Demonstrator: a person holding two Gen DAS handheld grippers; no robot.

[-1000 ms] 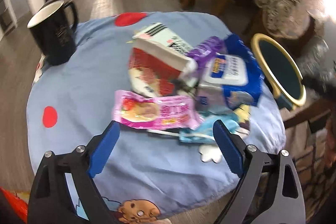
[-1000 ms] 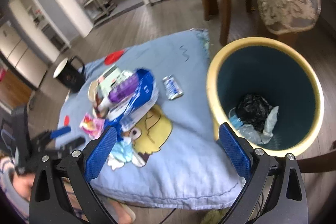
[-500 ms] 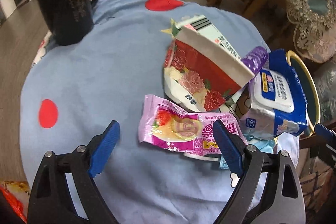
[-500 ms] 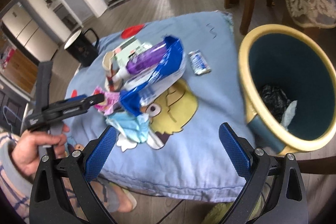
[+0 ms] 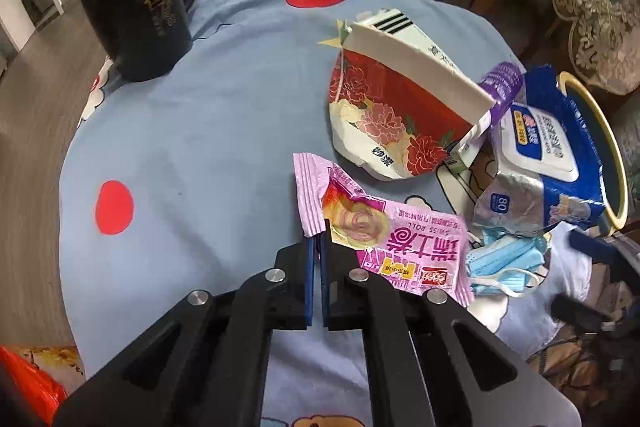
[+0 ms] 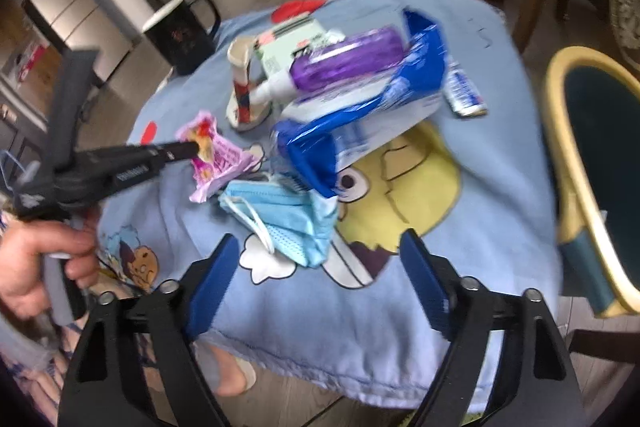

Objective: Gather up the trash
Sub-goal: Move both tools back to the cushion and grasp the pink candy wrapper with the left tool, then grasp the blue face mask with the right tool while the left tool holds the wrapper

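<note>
A yellow-rimmed bin stands beside the blue-clothed tabletop, well apart from a black mug. Mid-table, a wipes pack, paper bowl and mask crowd a pink wrapper. The left gripper, angled down, has its jaws clamped on the wrapper's edge; the right gripper hovers over the mask, jaws closing, nothing pinched.

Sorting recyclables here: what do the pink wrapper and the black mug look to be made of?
Pink wrapper: thin glossy plastic film, judging by its crinkles, sheen and crimped end. Black mug: probably glazed ceramic, with thick walls, a white interior and a smooth shine.
</note>
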